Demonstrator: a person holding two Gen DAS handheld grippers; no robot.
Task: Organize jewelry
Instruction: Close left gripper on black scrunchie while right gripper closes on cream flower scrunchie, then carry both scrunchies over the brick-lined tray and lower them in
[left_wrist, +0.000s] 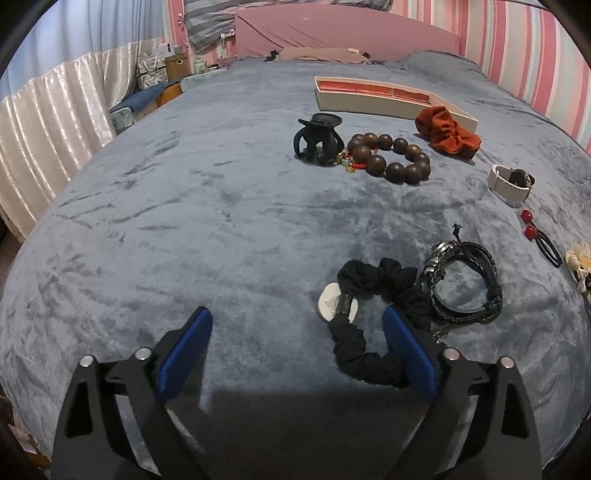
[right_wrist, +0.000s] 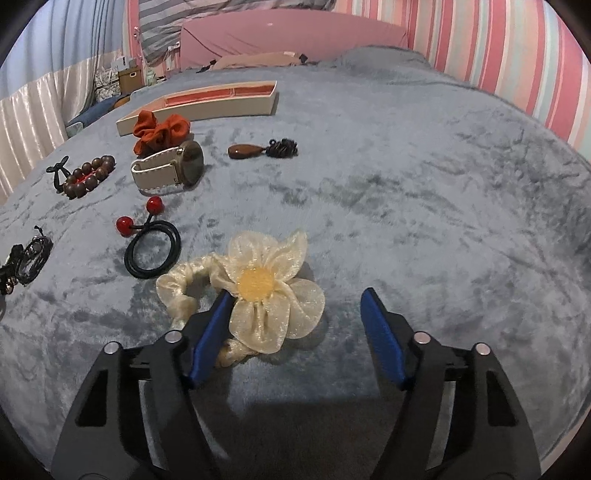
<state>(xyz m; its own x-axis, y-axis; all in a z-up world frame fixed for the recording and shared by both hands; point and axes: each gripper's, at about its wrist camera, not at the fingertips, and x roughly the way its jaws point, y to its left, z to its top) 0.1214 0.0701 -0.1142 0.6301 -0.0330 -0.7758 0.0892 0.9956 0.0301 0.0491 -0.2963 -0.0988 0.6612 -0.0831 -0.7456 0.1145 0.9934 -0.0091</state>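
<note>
Jewelry lies spread on a grey-blue bed cover (left_wrist: 184, 221). My left gripper (left_wrist: 297, 326) is open; a black scrunchie with a white disc (left_wrist: 373, 291) lies between and past its fingers, beside a black braided bracelet (left_wrist: 461, 280). My right gripper (right_wrist: 297, 308) is open around a cream flower scrunchie (right_wrist: 258, 291); its left finger touches the petals. A long cream tray with a pink lining (left_wrist: 384, 98) (right_wrist: 221, 99) lies at the far side. Wooden bead bracelet (left_wrist: 391, 157), black claw clip (left_wrist: 317, 138), orange scrunchie (left_wrist: 447, 131), white-strap watch (right_wrist: 173, 170), red-ball hair tie (right_wrist: 147, 236).
A brown teardrop clip with a dark hair tie (right_wrist: 262, 149) lies right of the watch. A pink headboard (left_wrist: 343, 33) and striped wall stand behind the bed. White curtains (left_wrist: 44, 140) hang at the left, past the bed's edge.
</note>
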